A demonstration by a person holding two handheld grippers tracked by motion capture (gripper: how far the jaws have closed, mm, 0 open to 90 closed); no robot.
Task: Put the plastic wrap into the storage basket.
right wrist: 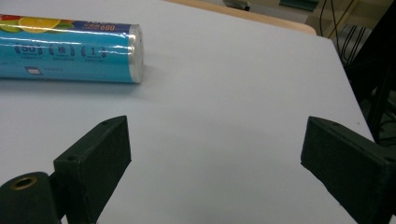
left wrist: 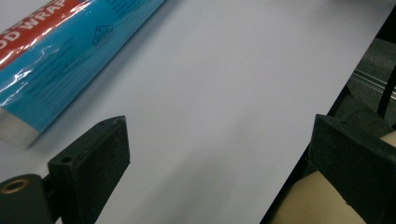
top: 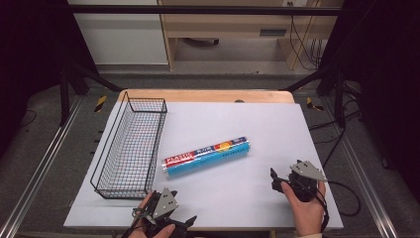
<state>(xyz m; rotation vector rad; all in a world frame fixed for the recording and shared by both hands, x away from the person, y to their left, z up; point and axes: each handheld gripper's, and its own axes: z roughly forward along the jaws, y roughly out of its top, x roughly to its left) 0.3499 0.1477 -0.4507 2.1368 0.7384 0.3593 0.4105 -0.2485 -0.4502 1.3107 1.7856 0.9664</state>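
Observation:
A long roll of food wrap (top: 207,156), blue with a red label, lies at an angle in the middle of the white table (top: 237,124). My left gripper (top: 173,218) is at the front edge, near the roll's left end, held in a hand. In the left gripper view its jaws (left wrist: 219,163) stand wide apart over bare table, with the roll (left wrist: 60,56) ahead to the upper left. My right gripper (top: 280,181) is at the front right, short of the roll's right end. It is open (right wrist: 215,158) with nothing between the jaws, and the roll's end (right wrist: 70,49) lies beyond.
A black wire basket (top: 130,146) stands along the table's left side, beside the roll's left end. Dark frame posts and cables flank the table. The table's right edge (left wrist: 327,107) runs close by the left gripper's jaw.

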